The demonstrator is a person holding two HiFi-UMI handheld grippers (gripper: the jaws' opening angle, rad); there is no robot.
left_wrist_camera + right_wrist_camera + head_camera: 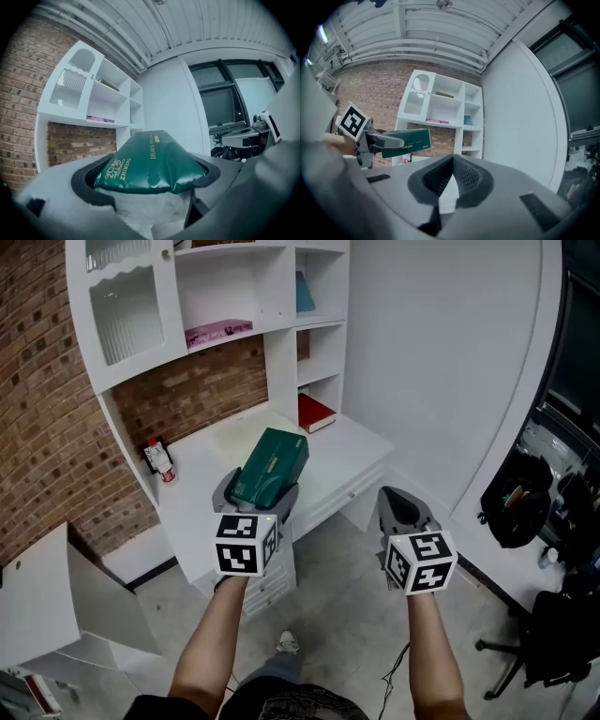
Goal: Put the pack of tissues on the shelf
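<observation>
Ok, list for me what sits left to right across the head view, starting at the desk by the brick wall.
In order: small red-and-white bottle → green plastic pack of tissues → red book → right hand-held gripper → black bag-like object.

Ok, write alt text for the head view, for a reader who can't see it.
Seen from above, the left gripper grips a green pack of tissues in front of a white desk with a shelf unit against a brick wall. The right gripper is held beside it, shut and empty.
</observation>
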